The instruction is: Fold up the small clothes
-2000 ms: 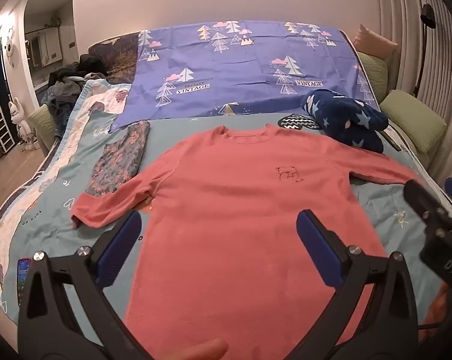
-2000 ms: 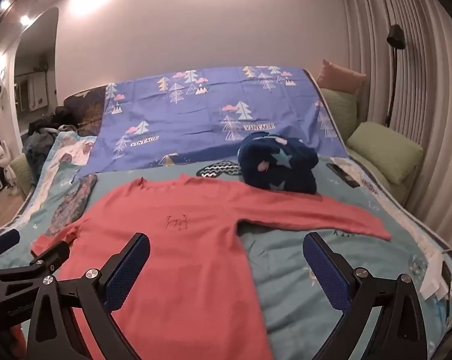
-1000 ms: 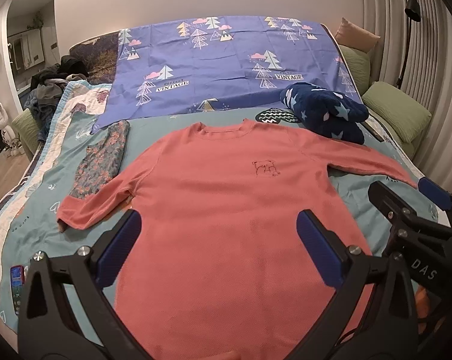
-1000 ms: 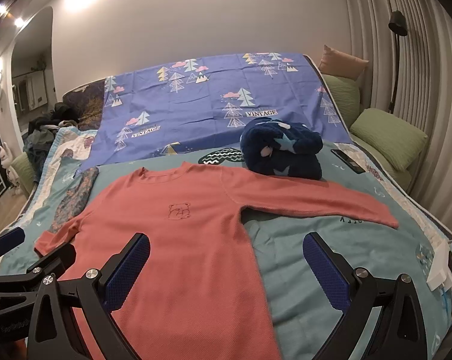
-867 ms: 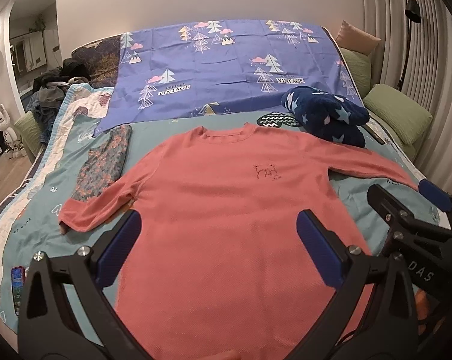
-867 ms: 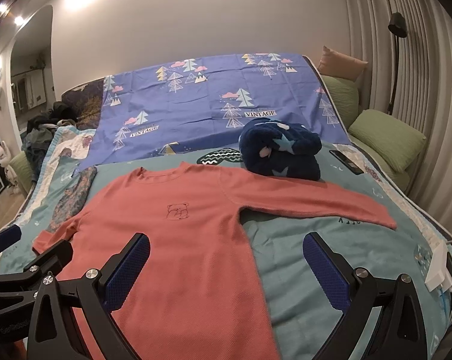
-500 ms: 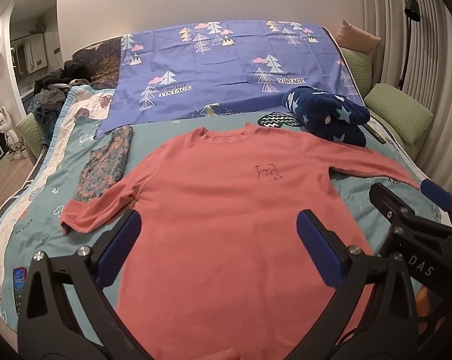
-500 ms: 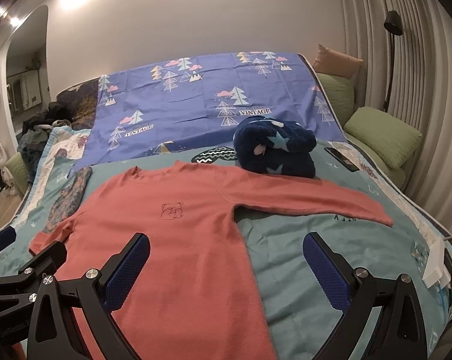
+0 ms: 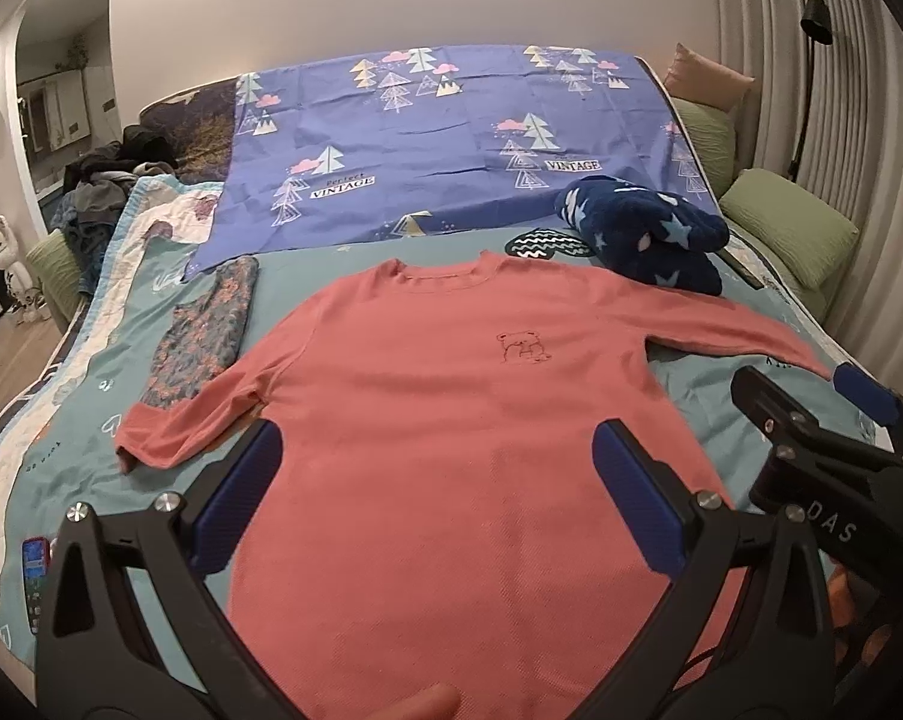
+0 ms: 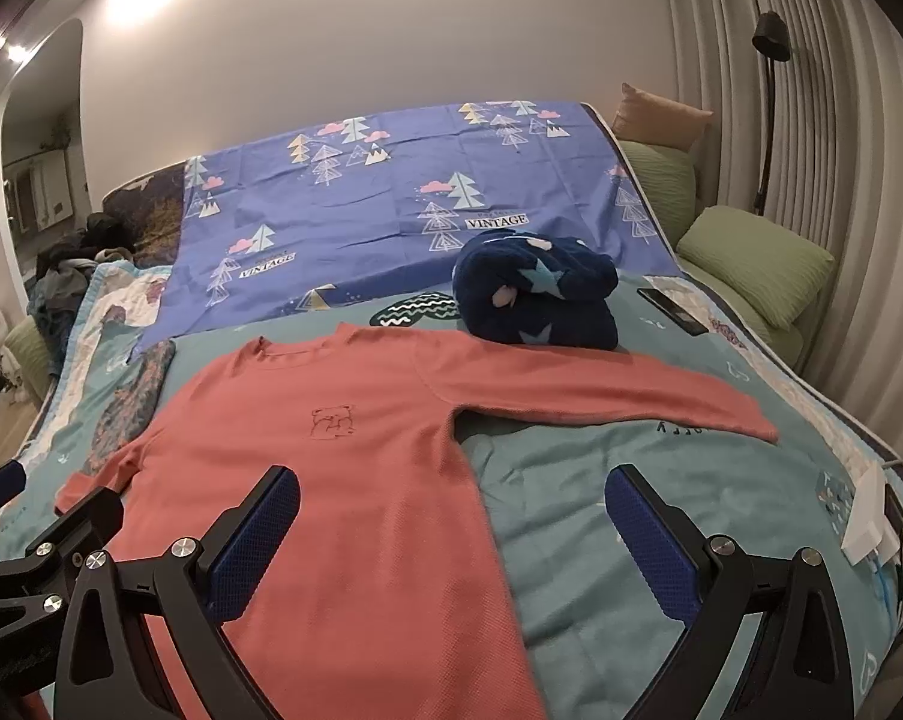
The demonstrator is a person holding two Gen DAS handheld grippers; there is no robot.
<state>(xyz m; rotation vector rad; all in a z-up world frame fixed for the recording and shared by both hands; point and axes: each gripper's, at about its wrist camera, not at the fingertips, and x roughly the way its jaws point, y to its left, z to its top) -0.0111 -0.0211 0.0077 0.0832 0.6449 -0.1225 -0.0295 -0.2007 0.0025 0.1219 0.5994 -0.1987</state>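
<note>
Shirt, coral-pink long-sleeved knit with a small bear print (image 9: 451, 420), lies flat, face up on the teal bed quilt (image 10: 661, 480), sleeves spread. Left gripper (image 9: 433, 498) and right gripper (image 10: 451, 534) hover, jaws apart, empty. I judge sleeves fold first: pinch each cuff, lay inward, smooth.

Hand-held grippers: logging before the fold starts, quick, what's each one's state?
Left hand-held gripper: open, holding nothing.
Right hand-held gripper: open, holding nothing.
</note>
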